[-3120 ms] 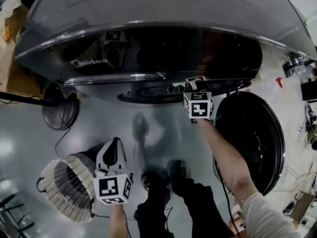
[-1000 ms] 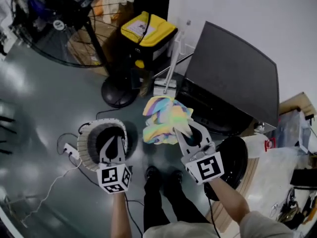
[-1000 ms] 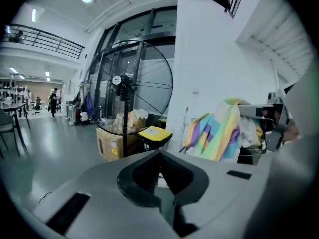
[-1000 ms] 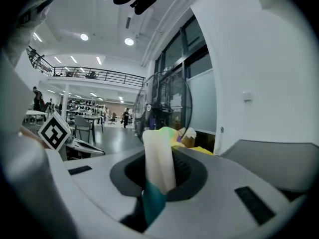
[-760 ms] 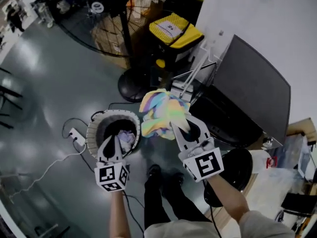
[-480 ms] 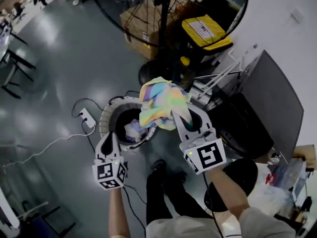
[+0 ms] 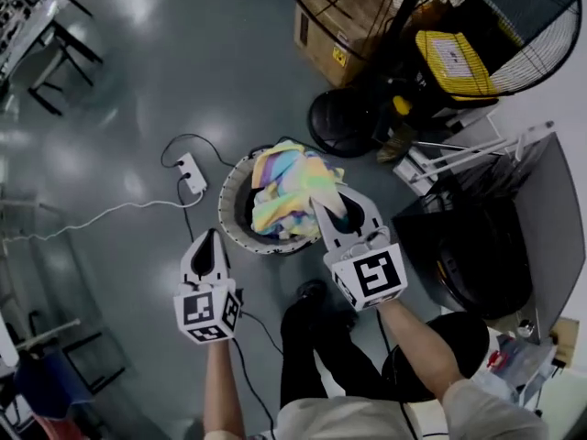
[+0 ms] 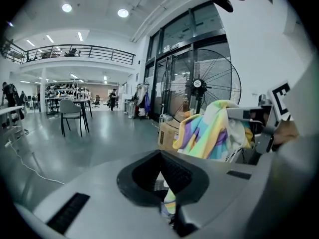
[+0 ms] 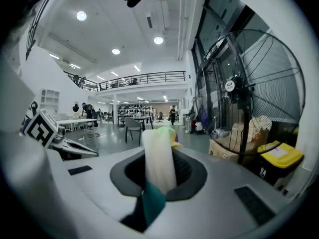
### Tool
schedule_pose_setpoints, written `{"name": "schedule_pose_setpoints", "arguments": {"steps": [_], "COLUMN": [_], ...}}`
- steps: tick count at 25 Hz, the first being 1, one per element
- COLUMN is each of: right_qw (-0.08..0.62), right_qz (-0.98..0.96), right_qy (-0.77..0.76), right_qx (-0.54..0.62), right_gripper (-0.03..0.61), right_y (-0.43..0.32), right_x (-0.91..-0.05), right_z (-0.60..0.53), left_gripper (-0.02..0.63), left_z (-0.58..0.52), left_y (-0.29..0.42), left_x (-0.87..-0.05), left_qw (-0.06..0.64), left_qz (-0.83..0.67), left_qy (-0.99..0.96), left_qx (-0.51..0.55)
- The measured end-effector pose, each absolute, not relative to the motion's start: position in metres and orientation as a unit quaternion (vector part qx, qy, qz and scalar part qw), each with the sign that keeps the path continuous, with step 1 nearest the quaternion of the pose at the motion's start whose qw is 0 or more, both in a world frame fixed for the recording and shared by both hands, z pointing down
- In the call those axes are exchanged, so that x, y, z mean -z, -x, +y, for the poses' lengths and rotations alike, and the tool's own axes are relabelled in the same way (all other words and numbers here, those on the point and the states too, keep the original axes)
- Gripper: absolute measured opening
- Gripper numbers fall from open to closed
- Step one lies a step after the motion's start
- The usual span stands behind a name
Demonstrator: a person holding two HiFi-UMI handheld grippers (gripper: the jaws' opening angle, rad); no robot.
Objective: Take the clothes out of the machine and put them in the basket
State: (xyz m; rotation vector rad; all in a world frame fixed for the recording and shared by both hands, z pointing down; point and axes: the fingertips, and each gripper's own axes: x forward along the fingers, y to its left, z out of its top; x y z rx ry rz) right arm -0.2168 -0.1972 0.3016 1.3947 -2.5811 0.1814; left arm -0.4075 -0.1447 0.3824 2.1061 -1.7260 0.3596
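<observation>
A round laundry basket (image 7: pixel 229 218) with a pale ribbed rim stands on the grey floor in the head view. My right gripper (image 7: pixel 332 202) is shut on a rainbow-striped cloth (image 7: pixel 289 186), and the bundle hangs right over the basket's opening, hiding most of the inside. In the right gripper view the cloth (image 9: pixel 158 158) stands up out of the closed jaws of the right gripper (image 9: pixel 158 183). My left gripper (image 7: pixel 206 244) is shut and holds nothing, just short of the basket's near left rim. In the left gripper view the cloth (image 8: pixel 209 133) shows ahead to the right of the left gripper (image 8: pixel 167 198).
A large pedestal fan (image 7: pixel 440 16) with a round base (image 7: pixel 344 122), a yellow-lidded bin (image 7: pixel 454 58) and a cardboard box (image 7: pixel 335 26) stand beyond the basket. A white power strip (image 7: pixel 194 172) with its cable lies to the left. The dark machine (image 7: pixel 514 236) is at the right.
The view has swung from the machine toward the open floor. Both grippers travelled with it, and the striped cloth, earlier beside the basket, now hangs over its opening.
</observation>
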Motion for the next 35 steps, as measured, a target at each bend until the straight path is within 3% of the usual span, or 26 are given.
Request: {"name": "schedule_pose_setpoints", "arguments": {"steps": [20,21,23,24,29,35], "right_qw": [0.251,0.26,0.287,0.307,0.365,0.329], "right_qz": [-0.845,-0.843,-0.836,-0.832,-0.81,-0.813], "right_qy": [-0.427,-0.417,-0.397,-0.387,-0.395,-0.414], "right_qx": [-0.202,-0.218,-0.249,-0.254,-0.234,-0.243], "right_gripper": [0.073,0.098,0.33,0.354,0.383,0.382], "right_y": [0.261,0.263,0.268,0.269,0.25,0.246], "right_x": [-0.627,-0.644,-0.677,-0.689,-0.717,-0.701], "right_z": [-0.219,-0.22,-0.219,-0.214,-0.193,-0.196], "left_gripper": [0.018,0.018,0.018,0.018,0.018,0.018], "left_z": [-0.124,-0.124,-0.127,-0.127,-0.132,-0.137], "left_y": [0.421,0.42,0.42,0.419,0.414,0.411], "left_x": [-0.514,-0.517,-0.522,-0.523,-0.523,-0.524], "left_qw": [0.25,0.251,0.252,0.253,0.252,0.251], "left_qz": [-0.614,-0.613,-0.612,-0.61,-0.605,-0.601], "left_qy": [-0.73,-0.73,-0.731,-0.731,-0.736,-0.74], "left_qx": [-0.167,-0.168,-0.169,-0.171,-0.172,-0.169]}}
